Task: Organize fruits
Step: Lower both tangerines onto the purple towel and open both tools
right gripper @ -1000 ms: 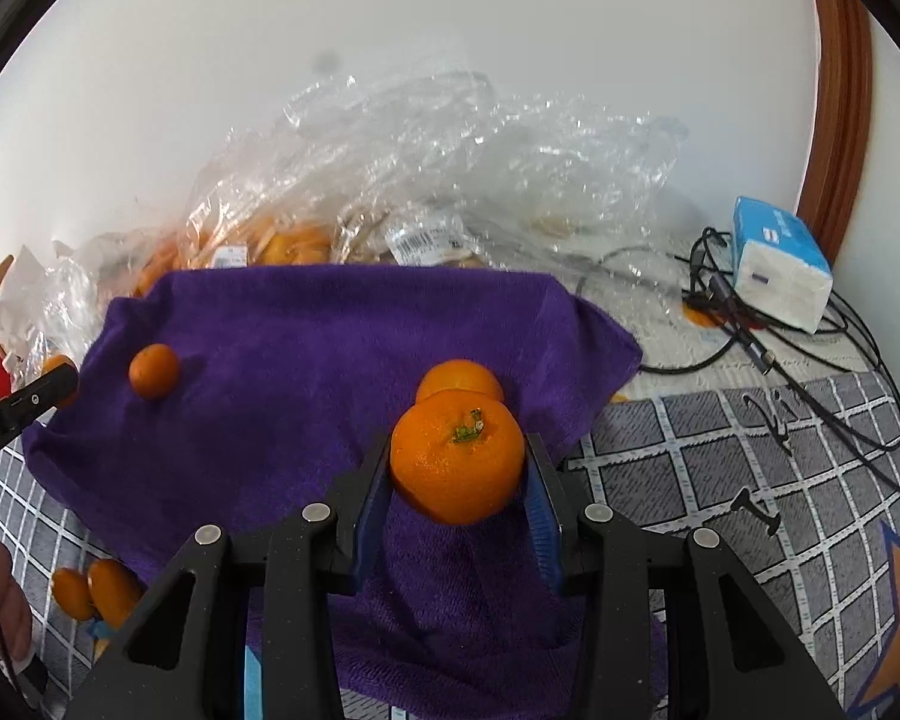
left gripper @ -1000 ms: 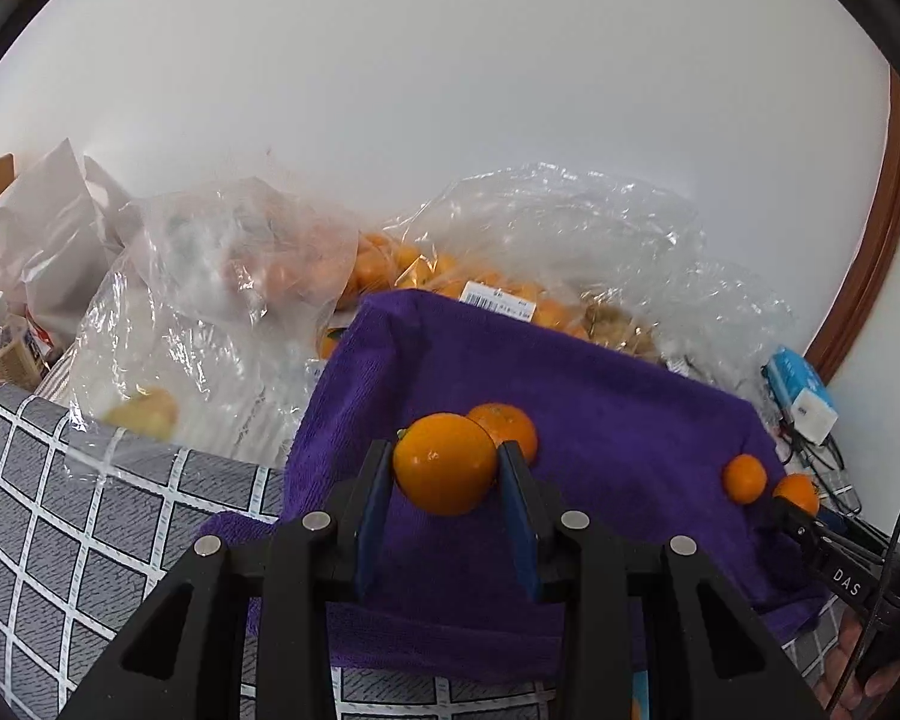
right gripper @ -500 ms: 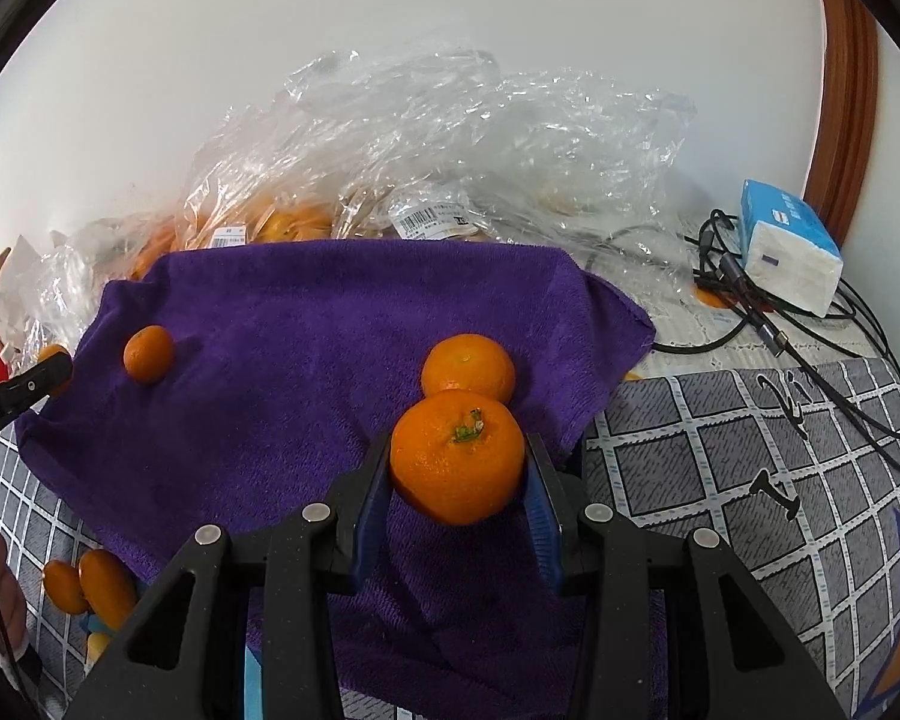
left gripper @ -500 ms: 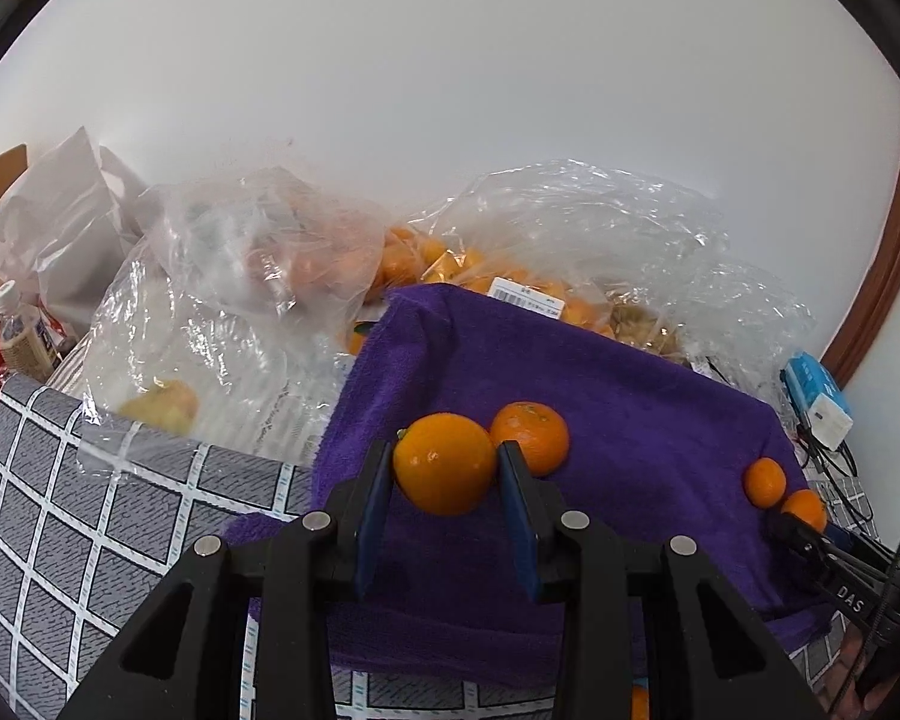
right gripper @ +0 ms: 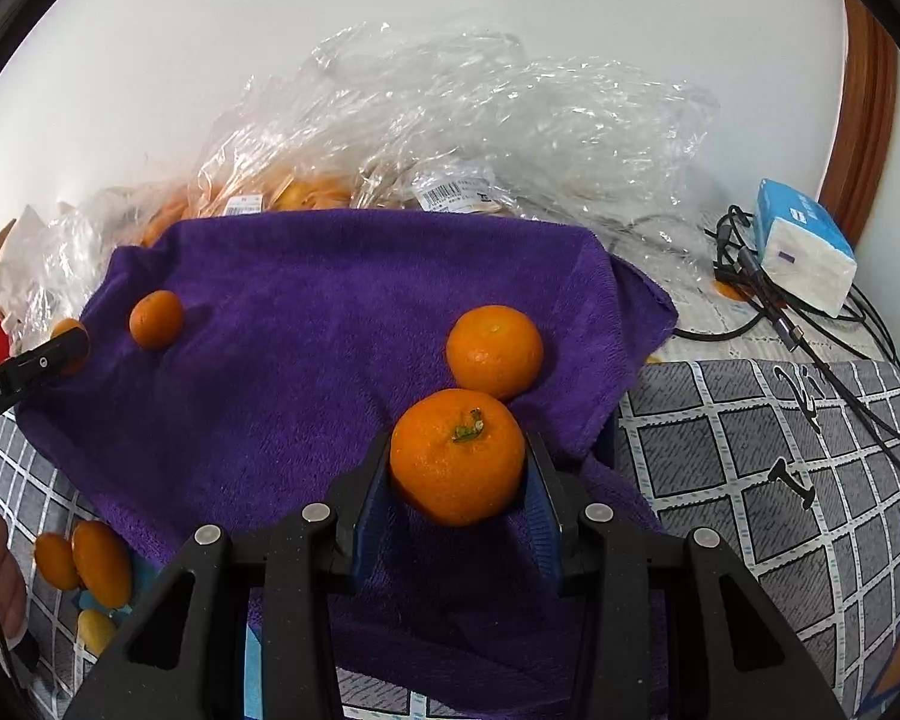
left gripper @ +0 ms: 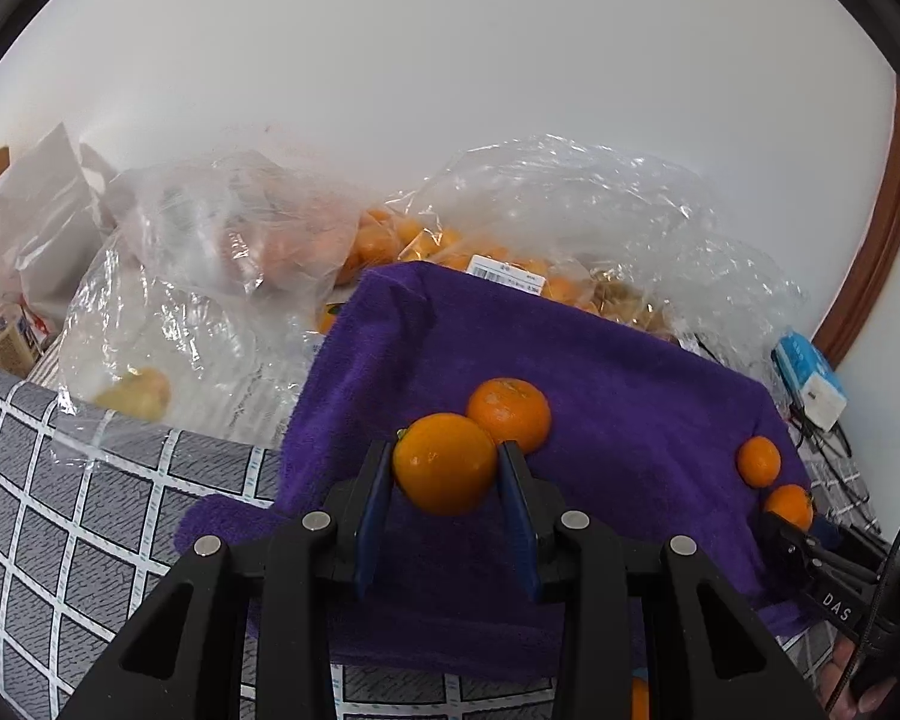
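- Left wrist view: left gripper (left gripper: 445,467) clamped on an orange (left gripper: 445,463), jaws apart only by the fruit's width, held over the purple towel (left gripper: 630,396).
- Right gripper (right gripper: 457,468) likewise clamped on a mandarin (right gripper: 457,457), stem up, above the towel's 5 o'clock corner.
- Loose mandarin (right gripper: 494,351) lies on the towel just at 12 o'clock of the held one; smaller one (right gripper: 156,319) sits toward 9 o'clock.
- Step, prob.: placing fruit on the towel. Next: lower beside the lying ones, then ease the jaws apart w/o rolling.

Orange fruits (right gripper: 494,351) on purple towel (right gripper: 306,312); grey cloth (right gripper: 750,438) has white grid.
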The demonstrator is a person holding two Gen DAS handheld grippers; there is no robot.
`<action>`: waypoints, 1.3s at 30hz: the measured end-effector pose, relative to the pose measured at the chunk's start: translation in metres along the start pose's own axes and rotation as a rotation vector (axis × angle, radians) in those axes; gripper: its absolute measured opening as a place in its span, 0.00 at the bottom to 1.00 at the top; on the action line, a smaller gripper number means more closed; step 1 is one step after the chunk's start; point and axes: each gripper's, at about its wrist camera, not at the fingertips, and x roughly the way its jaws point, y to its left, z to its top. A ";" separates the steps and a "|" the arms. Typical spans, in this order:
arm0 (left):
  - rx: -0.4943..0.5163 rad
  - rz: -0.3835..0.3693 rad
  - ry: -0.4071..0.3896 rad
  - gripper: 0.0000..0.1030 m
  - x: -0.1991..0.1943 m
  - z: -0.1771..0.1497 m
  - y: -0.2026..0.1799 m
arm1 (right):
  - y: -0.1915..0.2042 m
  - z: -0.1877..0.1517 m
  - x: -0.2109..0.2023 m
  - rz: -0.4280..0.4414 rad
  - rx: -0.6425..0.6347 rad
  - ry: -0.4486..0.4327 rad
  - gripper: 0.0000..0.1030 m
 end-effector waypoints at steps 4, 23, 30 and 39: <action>0.027 0.009 0.030 0.33 0.007 -0.003 -0.007 | 0.003 -0.001 0.000 -0.011 -0.013 0.003 0.40; -0.028 -0.113 0.050 0.33 0.009 -0.003 0.007 | -0.002 -0.001 -0.013 -0.011 0.015 -0.038 0.48; 0.063 -0.013 0.063 0.33 0.016 -0.005 -0.008 | -0.004 -0.001 -0.013 -0.010 0.012 -0.037 0.48; 0.141 0.082 0.073 0.36 0.021 -0.006 -0.018 | -0.006 -0.002 -0.020 -0.024 0.024 -0.057 0.58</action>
